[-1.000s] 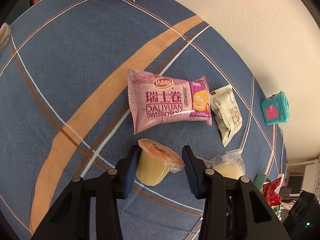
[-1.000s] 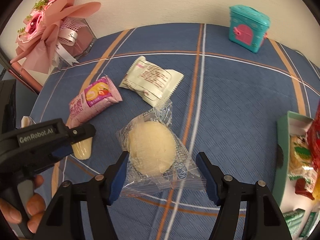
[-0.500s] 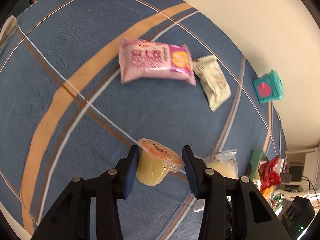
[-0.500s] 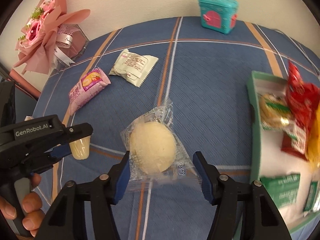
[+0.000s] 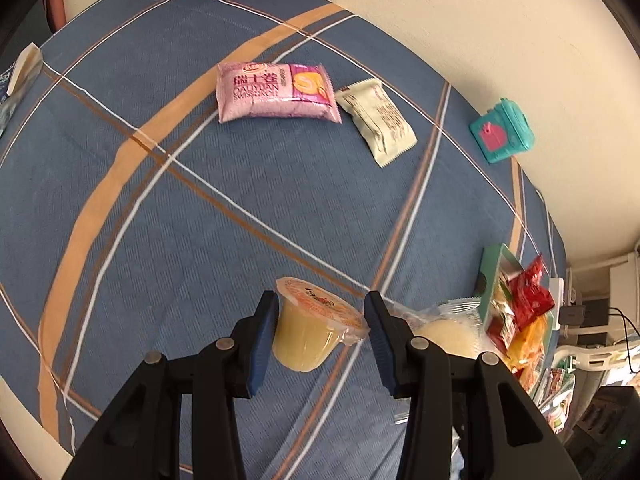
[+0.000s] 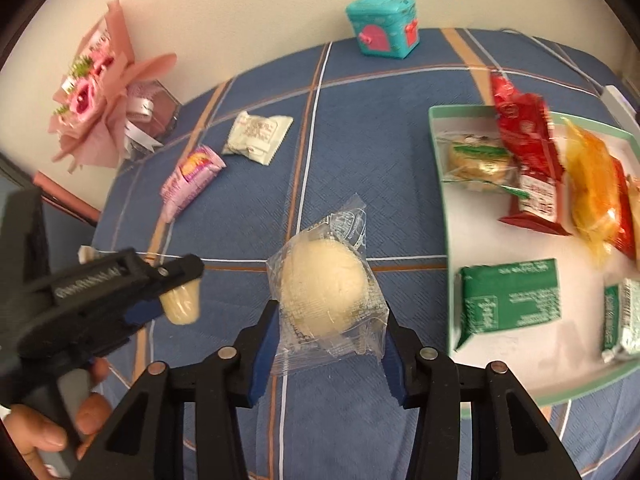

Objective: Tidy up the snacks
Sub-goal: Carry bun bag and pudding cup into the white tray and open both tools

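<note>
Above the blue plaid tablecloth, the left gripper is clamped on a jelly cup, held off the cloth with the cup tilted and its sealed lid toward the camera; the right gripper is clamped on a wrapped bun, pinching mostly the clear film at the bun's lower edge, just beside the green tray. The tray already holds a red packet, an orange packet, a wrapped biscuit and green sachets, leaving bare floor mainly near its left wall. Two items lie on the cloth well apart from the tray: a pink Swiss-roll packet and a cream packet. Risks, as judged: the cup's tapered, smooth wall appears held near the rim only, so a jolt or slackened squeeze could let it slip downward and roll. The bun's film may slide through the pads, or a firmer squeeze may crush the soft bun. With both grippers close together near the tray's left wall, they could collide, or a finger could catch the wall and shift the tray. A drop onto the crowded right side would likely pile items, not order them. A teal toy box and a pink bouquet stand by the wall, clear of the work.
</note>
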### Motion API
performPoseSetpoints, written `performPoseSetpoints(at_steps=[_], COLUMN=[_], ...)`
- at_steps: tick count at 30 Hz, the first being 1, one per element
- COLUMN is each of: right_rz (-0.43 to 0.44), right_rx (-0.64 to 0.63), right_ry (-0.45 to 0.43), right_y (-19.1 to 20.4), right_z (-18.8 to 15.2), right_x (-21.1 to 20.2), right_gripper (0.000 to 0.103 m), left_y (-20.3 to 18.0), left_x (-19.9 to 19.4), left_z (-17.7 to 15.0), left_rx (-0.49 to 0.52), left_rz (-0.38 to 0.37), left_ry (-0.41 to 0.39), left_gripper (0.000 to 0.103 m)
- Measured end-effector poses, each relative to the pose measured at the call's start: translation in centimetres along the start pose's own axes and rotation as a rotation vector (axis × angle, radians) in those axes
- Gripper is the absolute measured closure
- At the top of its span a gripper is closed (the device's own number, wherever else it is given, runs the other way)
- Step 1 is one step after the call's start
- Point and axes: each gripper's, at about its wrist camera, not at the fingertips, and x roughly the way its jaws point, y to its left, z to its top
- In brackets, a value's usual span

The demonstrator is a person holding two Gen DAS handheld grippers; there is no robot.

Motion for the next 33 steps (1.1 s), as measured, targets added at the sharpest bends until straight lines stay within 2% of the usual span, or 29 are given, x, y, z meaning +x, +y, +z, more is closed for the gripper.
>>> performPoseSetpoints(at_steps=[8, 15, 25, 33], right_rz=[0.025, 0.033, -0.120, -0.177], right_rx=[0.059, 0.178, 0.414, 0.499], right_ry=[-0.057, -0.118, -0.286, -0.313], right_y=[-1.7, -5.7, -15.1, -19.6], right_z=[-0.4, 0.7, 0.9, 1.3], right_x=[-2.8, -4.8, -10.2, -11.3], right_gripper=[0.054, 0.054, 0.054, 0.054], left_y=[-2.8, -6.0, -13.8, -20.7], left_x=[-0.4, -0.4, 0.6, 1.6], left_z=[-0.4, -1.0, -4.6, -7.7], left_rx=[0.075, 0.164, 0.380, 0.547], left_rz=[0.014, 0.002, -0.086, -0.129], left_ry=[-0.042, -0.059, -0.025, -0.021], left_gripper=[0.057, 0.057, 0.057, 0.057])
